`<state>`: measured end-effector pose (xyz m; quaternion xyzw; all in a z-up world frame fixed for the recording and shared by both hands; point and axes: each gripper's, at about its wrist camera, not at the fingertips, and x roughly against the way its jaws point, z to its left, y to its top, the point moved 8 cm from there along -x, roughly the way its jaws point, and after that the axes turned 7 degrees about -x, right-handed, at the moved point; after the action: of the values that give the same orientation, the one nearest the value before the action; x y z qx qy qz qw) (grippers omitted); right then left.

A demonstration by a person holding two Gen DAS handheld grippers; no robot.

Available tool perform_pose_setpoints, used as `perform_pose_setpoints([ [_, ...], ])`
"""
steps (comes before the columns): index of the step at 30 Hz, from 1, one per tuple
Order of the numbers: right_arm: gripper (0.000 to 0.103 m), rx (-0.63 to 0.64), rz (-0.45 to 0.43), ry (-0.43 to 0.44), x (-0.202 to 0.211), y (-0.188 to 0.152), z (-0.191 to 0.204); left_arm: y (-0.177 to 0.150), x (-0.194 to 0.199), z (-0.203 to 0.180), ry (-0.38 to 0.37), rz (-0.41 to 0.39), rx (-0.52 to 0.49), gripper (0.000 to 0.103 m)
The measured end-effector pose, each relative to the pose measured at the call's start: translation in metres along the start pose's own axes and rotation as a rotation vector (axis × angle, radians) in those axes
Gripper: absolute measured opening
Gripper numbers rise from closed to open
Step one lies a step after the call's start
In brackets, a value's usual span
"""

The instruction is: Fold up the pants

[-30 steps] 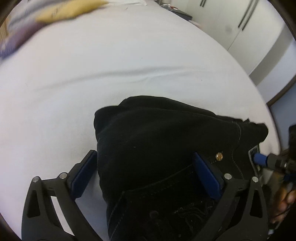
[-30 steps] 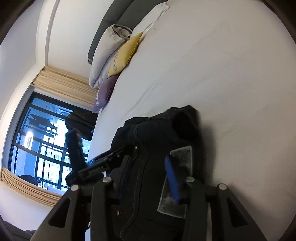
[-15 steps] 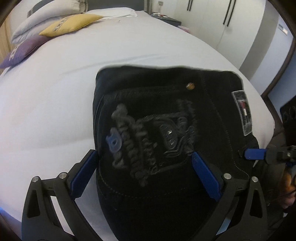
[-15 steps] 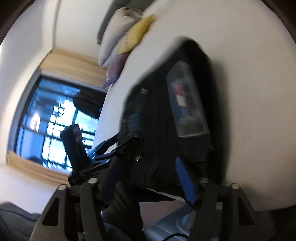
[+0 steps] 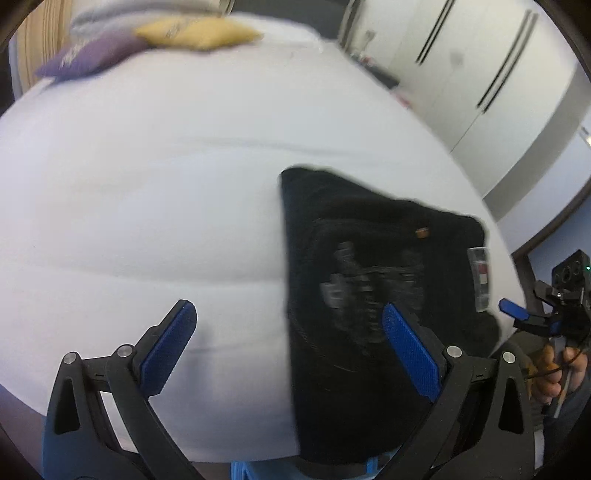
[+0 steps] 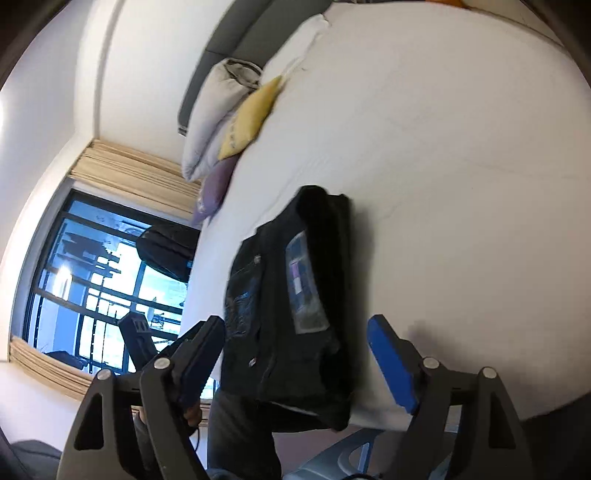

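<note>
The black pants (image 5: 369, 295) lie folded in a compact stack near the front edge of the white bed (image 5: 147, 203), with a brand patch and embroidery on top. They also show in the right wrist view (image 6: 295, 306). My left gripper (image 5: 288, 343) is open and empty, above the bed, with the stack's left edge between its spread fingers. My right gripper (image 6: 295, 347) is open and empty, just in front of the stack. The right gripper also shows at the right edge of the left wrist view (image 5: 532, 317).
Yellow (image 5: 199, 33), purple (image 5: 85, 55) and white pillows (image 6: 218, 110) lie at the head of the bed. White wardrobe doors (image 5: 480, 66) stand to the right. A window (image 6: 92, 280) with curtains is on the left side.
Both grippers have let go of the pants and drawn back. The left gripper has shifted left, so the stack now sits right of its centre. The pants lie flat on the bed.
</note>
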<state>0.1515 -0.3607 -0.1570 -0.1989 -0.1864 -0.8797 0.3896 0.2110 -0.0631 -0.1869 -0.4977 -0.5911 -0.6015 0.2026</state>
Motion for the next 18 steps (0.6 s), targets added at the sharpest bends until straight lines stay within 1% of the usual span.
perform_pose_setpoints([
  [1,0.081,-0.007,0.011,-0.010,-0.006,0.002,-0.003,0.001,-0.008,0.002,-0.014,0.025,0.006,0.103],
  [2,0.081,-0.019,0.032,-0.014,-0.014,0.003,-0.006,0.008,-0.014,-0.003,-0.026,0.046,0.017,0.103],
  [3,0.081,-0.028,0.059,-0.019,-0.021,0.003,-0.010,0.008,-0.020,-0.003,-0.047,0.064,0.031,0.103],
  [4,0.082,-0.035,0.081,-0.038,-0.028,0.003,-0.014,0.010,-0.025,-0.006,-0.080,0.076,0.039,0.103],
  [5,0.082,-0.041,0.089,-0.057,-0.036,0.004,-0.018,0.013,-0.032,-0.014,-0.096,0.081,0.035,0.103],
  [7,0.086,-0.033,0.093,-0.043,-0.044,0.005,-0.014,0.017,-0.040,-0.023,-0.107,0.094,0.008,0.103],
  [9,0.087,-0.021,0.101,-0.053,-0.052,0.007,-0.008,0.021,-0.048,-0.031,-0.112,0.109,-0.019,0.103],
  [10,0.087,-0.003,0.111,-0.071,-0.057,0.007,-0.004,0.016,-0.054,-0.033,-0.108,0.112,-0.026,0.102],
  [11,0.087,0.022,0.120,-0.095,-0.060,0.005,-0.002,0.017,-0.055,-0.034,-0.103,0.114,-0.031,0.102],
  [12,0.087,0.043,0.126,-0.117,-0.062,0.003,0.002,0.020,-0.057,-0.038,-0.113,0.116,-0.038,0.101],
  [13,0.085,0.061,0.133,-0.135,-0.066,0.002,0.005,0.021,-0.058,-0.042,-0.124,0.117,-0.044,0.093],
  [14,0.083,0.077,0.142,-0.148,-0.070,0.000,0.010,0.022,-0.059,-0.046,-0.137,0.118,-0.051,0.088],
  [15,0.083,0.091,0.146,-0.163,-0.073,0.000,0.011,0.024,-0.060,-0.051,-0.151,0.120,-0.055,0.080],
  [16,0.082,0.112,0.147,-0.186,-0.074,-0.002,0.012,0.023,-0.060,-0.053,-0.153,0.121,-0.057,0.078],
  [17,0.078,0.137,0.144,-0.213,-0.076,-0.003,0.014,0.025,-0.063,-0.056,-0.146,0.122,-0.057,0.077],
  [18,0.075,0.155,0.141,-0.236,-0.076,-0.003,0.014,0.026,-0.064,-0.056,-0.148,0.124,-0.053,0.073],
])
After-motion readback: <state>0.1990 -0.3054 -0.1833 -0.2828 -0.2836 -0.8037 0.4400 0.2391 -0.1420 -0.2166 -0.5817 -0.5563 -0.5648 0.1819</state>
